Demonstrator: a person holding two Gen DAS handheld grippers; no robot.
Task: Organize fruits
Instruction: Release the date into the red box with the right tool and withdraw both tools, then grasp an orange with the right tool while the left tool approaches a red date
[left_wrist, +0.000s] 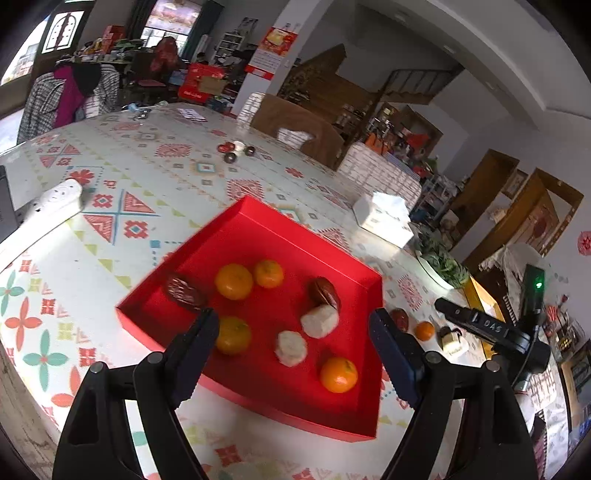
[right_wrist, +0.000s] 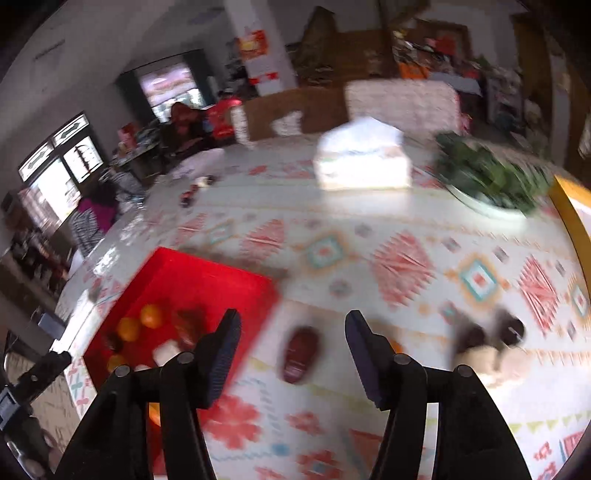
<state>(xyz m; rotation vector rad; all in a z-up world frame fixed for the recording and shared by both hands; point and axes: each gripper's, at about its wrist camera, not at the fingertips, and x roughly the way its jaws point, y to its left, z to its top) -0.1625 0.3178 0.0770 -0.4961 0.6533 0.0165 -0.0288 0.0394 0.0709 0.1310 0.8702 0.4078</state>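
A red tray (left_wrist: 258, 225) lies on the patterned table and holds several oranges (left_wrist: 233, 280), two dark red fruits (left_wrist: 323, 292) and two white pieces (left_wrist: 320, 320). My left gripper (left_wrist: 291, 326) is open and empty above the tray's near side. In the blurred right wrist view, my right gripper (right_wrist: 291, 332) is open and empty over a dark red fruit (right_wrist: 301, 354) on the table, right of the tray (right_wrist: 207, 273). An orange (right_wrist: 396, 346) peeks from behind the right finger. The right gripper also shows in the left wrist view (left_wrist: 480, 325), near a loose orange (left_wrist: 424, 330).
A white tissue box (left_wrist: 384, 216) and a bowl of greens (left_wrist: 441, 264) stand beyond the tray. A white power strip (left_wrist: 55, 201) lies at left. Small dark and white items (right_wrist: 491, 343) lie at right of the right gripper. A yellow box edge (right_wrist: 569, 210) is at far right.
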